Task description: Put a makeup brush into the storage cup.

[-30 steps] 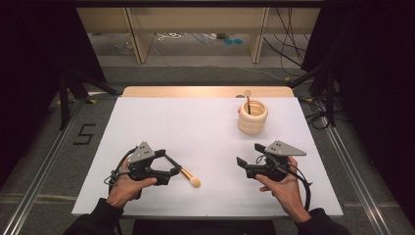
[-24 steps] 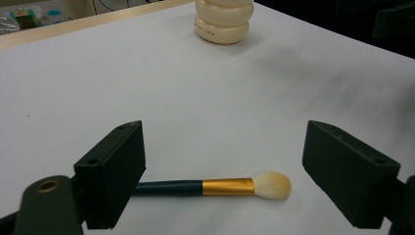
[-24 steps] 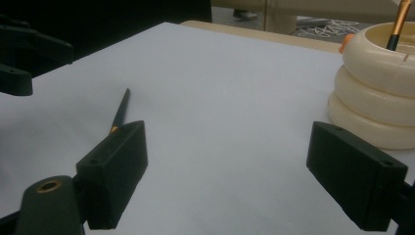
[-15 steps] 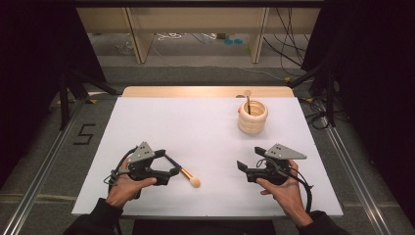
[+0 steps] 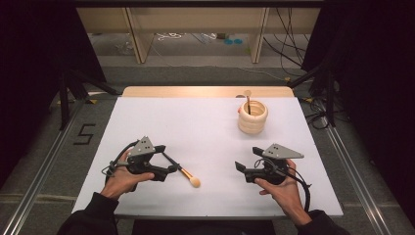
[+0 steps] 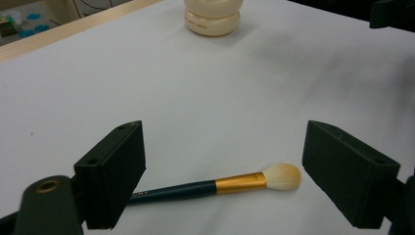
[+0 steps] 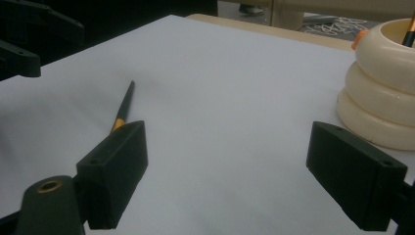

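Left gripper [image 5: 171,169]: jaws spread wide, nothing pinched. You're low over the counter [image 5: 195,127], right at the makeup brush [image 6: 215,186].
Brush spot: flat on the white counter, near your front edge, left of centre. Dark handle runs under the left jaw in the left gripper view, gold ferrule then pale bristle head [image 6: 281,176] sitting between the jaws.
Right gripper [image 5: 240,167]: also spread, holding nothing, hovering well apart from the brush. Its own view catches the handle tip [image 7: 125,105] beyond its left jaw.
Holder [image 5: 253,117]: cream ringed pot, far right side of the counter, upright, one brush [image 5: 248,100] already standing in it.
Likely step: looks like you're abt to close on the brush w/ the left gripper, then carry it to the pot.
Risk 1: brush lies roughly along the jaw-to-jaw line, not across it. Close now and the jaws would prob shove it end-on or roll it away, no real grip. Rotate first.
Risk 2: grab at the bristles and it'll droop or slip out mid-carry. Go for the handle or ferrule.
Risk 3: thin handle, flat on the counter. Jaw tips may scrape the surface and skate over it.
Risk 4: pot looks light. A clipped rim could tip it, brush inside incl.
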The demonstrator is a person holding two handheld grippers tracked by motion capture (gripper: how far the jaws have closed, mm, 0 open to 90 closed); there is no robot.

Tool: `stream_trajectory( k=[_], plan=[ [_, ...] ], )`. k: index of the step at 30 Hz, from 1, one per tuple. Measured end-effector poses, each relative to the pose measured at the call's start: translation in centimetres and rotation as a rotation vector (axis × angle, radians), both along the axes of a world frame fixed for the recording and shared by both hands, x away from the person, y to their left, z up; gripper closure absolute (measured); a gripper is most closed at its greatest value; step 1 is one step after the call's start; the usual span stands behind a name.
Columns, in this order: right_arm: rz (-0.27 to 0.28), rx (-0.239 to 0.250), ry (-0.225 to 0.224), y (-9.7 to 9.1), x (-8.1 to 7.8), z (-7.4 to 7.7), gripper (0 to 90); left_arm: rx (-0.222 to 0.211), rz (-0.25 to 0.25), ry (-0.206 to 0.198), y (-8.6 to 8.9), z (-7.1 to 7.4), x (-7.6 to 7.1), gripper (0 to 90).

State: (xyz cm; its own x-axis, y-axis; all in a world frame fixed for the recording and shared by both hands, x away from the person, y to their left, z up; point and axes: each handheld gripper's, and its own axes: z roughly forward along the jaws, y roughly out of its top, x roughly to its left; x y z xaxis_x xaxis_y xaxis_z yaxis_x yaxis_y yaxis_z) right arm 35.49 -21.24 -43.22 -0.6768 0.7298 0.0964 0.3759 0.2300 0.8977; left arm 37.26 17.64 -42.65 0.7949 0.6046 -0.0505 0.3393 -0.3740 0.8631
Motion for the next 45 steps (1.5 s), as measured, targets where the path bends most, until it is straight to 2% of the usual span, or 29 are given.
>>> stream_trajectory(
  k=[1, 4, 6, 7, 8, 11, 14, 15, 16, 17, 18, 19, 20, 23, 25, 26, 27, 28, 29, 31, 33, 34, 36, 38, 39, 41, 43, 45],
  plan=[
    [-0.004, -0.003, 0.006, 0.0, 0.0, 0.0, 16.2, 0.021, 0.000, 0.000, -0.1, 0.0, 0.1, 16.1],
    [0.001, 0.003, -0.007, 0.2, 0.1, 0.0, 16.3, 0.080, -0.039, 0.004, -0.4, -0.1, 0.6, 16.3],
    [0.007, -0.007, 0.000, 0.3, 0.2, -0.1, 16.3, 0.121, -0.069, 0.010, -0.4, -0.1, 0.9, 16.6],
    [0.012, -0.012, 0.002, 0.4, 0.2, -0.1, 16.3, 0.116, -0.073, 0.021, -0.6, -0.2, 1.1, 16.7],
    [0.010, -0.013, -0.006, 0.4, 0.3, -0.1, 16.3, 0.132, -0.087, 0.020, -0.7, -0.2, 1.3, 16.7],
    [0.015, -0.007, 0.010, 0.4, 0.3, -0.1, 16.4, 0.164, -0.110, 0.030, -1.0, -0.2, 1.8, 16.9],
    [0.019, -0.006, 0.016, 0.4, 0.3, -0.1, 16.4, 0.168, -0.126, 0.039, -1.2, -0.2, 2.2, 17.4],
    [0.016, -0.005, 0.013, 0.4, 0.3, -0.1, 16.4, 0.194, -0.136, 0.030, -1.2, -0.1, 2.5, 18.0],
    [0.020, 0.003, 0.009, 0.4, 0.3, -0.2, 16.4, 0.200, -0.135, 0.021, -1.3, -0.2, 2.7, 19.1],
    [0.020, -0.009, 0.014, 0.4, 0.3, -0.2, 16.4, 0.214, -0.144, 0.019, -1.3, -0.2, 2.8, 19.7],
    [0.021, -0.014, 0.016, 0.4, 0.3, -0.2, 16.4, 0.218, -0.147, 0.028, -1.3, -0.2, 2.9, 19.5],
    [0.025, 0.004, 0.014, 0.5, 0.3, -0.3, 16.4, 0.226, -0.154, 0.030, -1.4, -0.2, 3.0, 19.3],
    [0.023, -0.016, 0.013, 0.5, 0.3, -0.2, 16.4, 0.231, -0.156, 0.030, -1.5, -0.3, 3.2, 19.3],
    [0.023, -0.019, 0.015, 0.5, 0.3, -0.2, 16.4, 0.278, -0.191, 0.029, -1.8, -0.3, 3.4, 19.3],
    [0.023, -0.022, 0.015, 0.5, 0.3, -0.2, 16.4, 0.290, -0.211, 0.040, -2.0, -0.4, 3.5, 19.3],
    [0.027, -0.005, 0.014, 0.6, 0.3, -0.3, 16.4, 0.303, -0.222, 0.042, -2.1, -0.4, 3.6, 19.3],
    [0.030, -0.003, 0.010, 0.6, 0.4, -0.4, 16.5, 0.321, -0.234, 0.045, -2.3, -0.5, 3.6, 19.3],
    [0.029, -0.005, 0.005, 0.6, 0.4, -0.4, 16.5, 0.367, -0.263, 0.048, -2.3, -0.3, 3.8, 19.4],
    [0.029, -0.005, 0.005, 0.6, 0.4, -0.4, 16.5, 0.382, -0.271, 0.048, -2.4, -0.3, 3.9, 20.1],
    [0.024, -0.015, 0.005, 0.5, 0.3, -0.4, 16.5, 0.394, -0.284, 0.049, -2.7, -0.3, 4.1, 20.5],
    [0.023, -0.006, 0.001, 0.6, 0.4, -0.4, 16.5, 0.378, -0.276, 0.063, -3.1, -0.5, 4.0, 20.6],
    [0.020, -0.010, 0.004, 0.5, 0.3, -0.4, 16.5, 0.416, -0.300, 0.056, -3.1, -0.4, 4.2, 20.5],
    [0.019, -0.013, 0.008, 0.5, 0.3, -0.3, 16.5, 0.437, -0.307, 0.057, -3.3, -0.5, 4.3, 20.6],
    [0.022, -0.012, 0.015, 0.5, 0.3, -0.3, 16.5, 0.443, -0.310, 0.057, -3.4, -0.4, 4.4, 21.2],
    [0.029, -0.007, 0.003, 0.6, 0.4, -0.4, 16.5, 0.444, -0.319, 0.059, -3.5, -0.4, 4.4, 21.3],
    [0.025, -0.014, 0.024, 0.6, 0.3, -0.4, 16.6, 0.441, -0.329, 0.066, -3.6, -0.4, 4.5, 22.1],
    [0.026, -0.013, 0.025, 0.6, 0.3, -0.4, 16.6, 0.441, -0.328, 0.073, -3.7, -0.7, 4.4, 22.3],
    [0.037, 0.002, 0.034, 0.6, 0.3, -0.4, 16.6, 0.482, -0.337, 0.074, -3.8, -0.9, 4.6, 22.3]
  ],
)
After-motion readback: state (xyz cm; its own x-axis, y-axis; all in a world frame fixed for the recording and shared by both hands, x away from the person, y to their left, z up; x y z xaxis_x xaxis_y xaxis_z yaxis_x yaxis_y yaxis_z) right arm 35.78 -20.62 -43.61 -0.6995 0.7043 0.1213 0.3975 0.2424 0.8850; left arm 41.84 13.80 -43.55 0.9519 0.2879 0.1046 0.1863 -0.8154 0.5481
